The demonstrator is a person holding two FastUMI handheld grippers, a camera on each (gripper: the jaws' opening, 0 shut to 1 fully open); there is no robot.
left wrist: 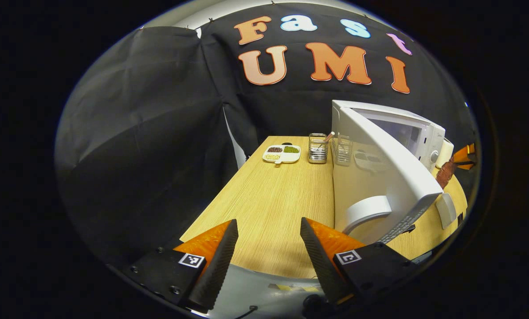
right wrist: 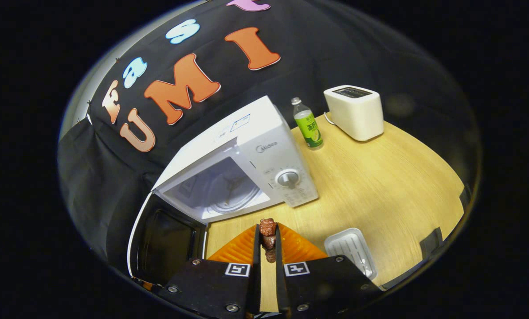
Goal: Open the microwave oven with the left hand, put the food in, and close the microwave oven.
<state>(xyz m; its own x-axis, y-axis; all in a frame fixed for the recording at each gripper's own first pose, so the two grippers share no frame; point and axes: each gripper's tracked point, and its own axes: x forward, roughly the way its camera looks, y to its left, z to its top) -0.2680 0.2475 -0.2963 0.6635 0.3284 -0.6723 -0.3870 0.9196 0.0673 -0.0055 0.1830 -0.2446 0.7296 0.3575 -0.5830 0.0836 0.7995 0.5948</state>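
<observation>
Right gripper view: the right claw (right wrist: 268, 248) is clenched on the food (right wrist: 268, 232), a small brown lump pinched between its two fingers and held just in front of the microwave oven (right wrist: 246, 150). The cavity (right wrist: 222, 188) stands bare beyond the tips, with its round turntable showing, and the door (right wrist: 164, 243) hangs swung out to the near left. An empty white tray (right wrist: 350, 248) lies on the tabletop (right wrist: 393, 177) to the near right; farther off stand a green-labelled bottle (right wrist: 307, 126) and a toaster (right wrist: 355, 110).

In the left gripper view the left claw (left wrist: 268, 248) is released, fingers spread and holding nothing, just short of the door's handle (left wrist: 367, 210).

So the opening looks done and the food is picked up but not yet inside. Left to do, as I judge it: set the food in the cavity, though how deep the claw has reached is hard to tell from here, then swing the door shut.
</observation>
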